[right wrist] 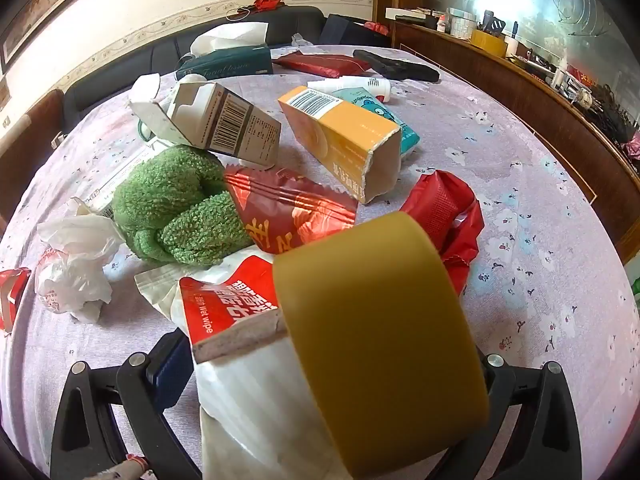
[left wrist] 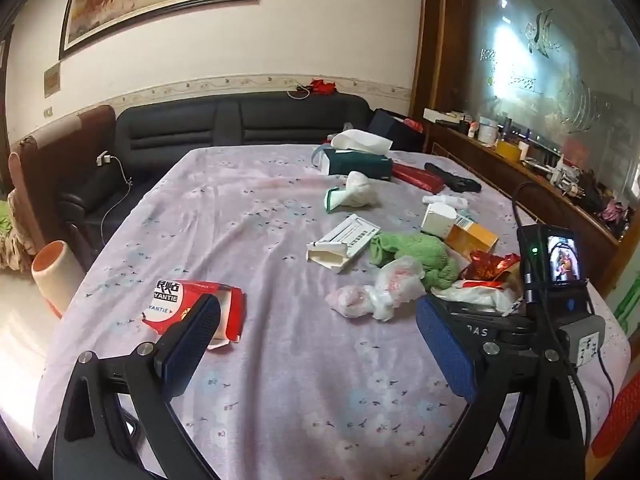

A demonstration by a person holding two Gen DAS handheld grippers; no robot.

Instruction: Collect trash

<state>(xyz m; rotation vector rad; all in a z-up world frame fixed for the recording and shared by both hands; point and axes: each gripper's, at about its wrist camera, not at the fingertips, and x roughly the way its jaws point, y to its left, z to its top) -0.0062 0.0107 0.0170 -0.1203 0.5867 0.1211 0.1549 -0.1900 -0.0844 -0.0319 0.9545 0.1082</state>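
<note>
1. A round table draped in a lilac flowered cloth [left wrist: 240, 208] is strewn with litter. A dark sofa [left wrist: 240, 124] stands beyond its far edge.
2. The left gripper [left wrist: 318, 308] hovers over the near edge. Its two blue-padded fingers are spread wide, with nothing between them.
3. Just beyond its left finger, near the left edge, lies a torn red packet [left wrist: 192, 304] with white lettering.
4. Just beyond its right finger lies a crumpled clear plastic bag [left wrist: 380, 288], touching a bunched green towel [right wrist: 180, 216].
5. Past the towel toward the middle lies a flattened white carton [left wrist: 344, 240]. An open white box [right wrist: 224, 124] with a barcode leans on the towel's far side.
6. Beside that box lies an orange box [right wrist: 344, 136], its near end torn open. A white bottle [right wrist: 360, 86] lies behind it.
7. A red foil wrapper [right wrist: 288, 208] rests against the towel, and a crumpled red bag [right wrist: 440, 208] lies to its right.
8. The right gripper [right wrist: 328, 352] tilts down over the near right part of the table, jaws at full spread.
9. A roll of yellow tape [right wrist: 380, 340] sits between its fingers on a red and white wet-wipe packet [right wrist: 224, 304]. The left pad looks clear of the roll; the roll hides the right pad.
10. Near the far edge stands a dark green tissue box [left wrist: 356, 162], with a flat red packet [left wrist: 416, 176] to its right.
</note>
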